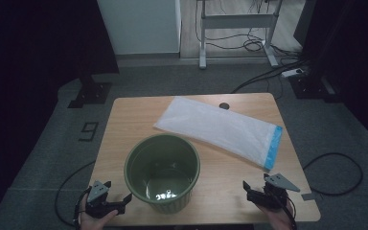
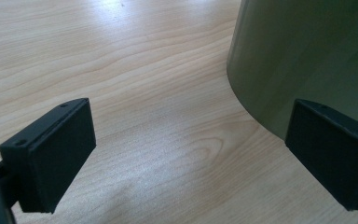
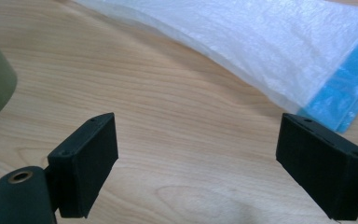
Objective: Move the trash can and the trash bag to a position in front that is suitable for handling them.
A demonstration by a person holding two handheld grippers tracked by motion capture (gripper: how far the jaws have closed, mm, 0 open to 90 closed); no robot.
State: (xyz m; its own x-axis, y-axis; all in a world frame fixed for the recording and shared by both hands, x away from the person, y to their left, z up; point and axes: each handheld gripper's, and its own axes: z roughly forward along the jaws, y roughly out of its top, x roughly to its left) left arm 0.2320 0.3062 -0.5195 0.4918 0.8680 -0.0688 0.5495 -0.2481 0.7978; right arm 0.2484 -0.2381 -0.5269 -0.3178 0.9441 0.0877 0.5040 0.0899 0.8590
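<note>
Pale wood surface (image 1: 124, 120) carries a green bin (image 1: 162, 171) near its front edge and a flat white bag (image 1: 220, 129) behind it, both untouched, while the left hand-held gripper (image 1: 122, 203) and right hand-held gripper (image 1: 250, 194) wait gaping, holding nothing, so nothing looks begun.

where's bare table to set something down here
Free: the far-left corner behind the green bin and left of the white bag; the strip between the bin and the right gripper. Crowded: the bag covers the far right, and the left gripper sits close beside the bin.
</note>
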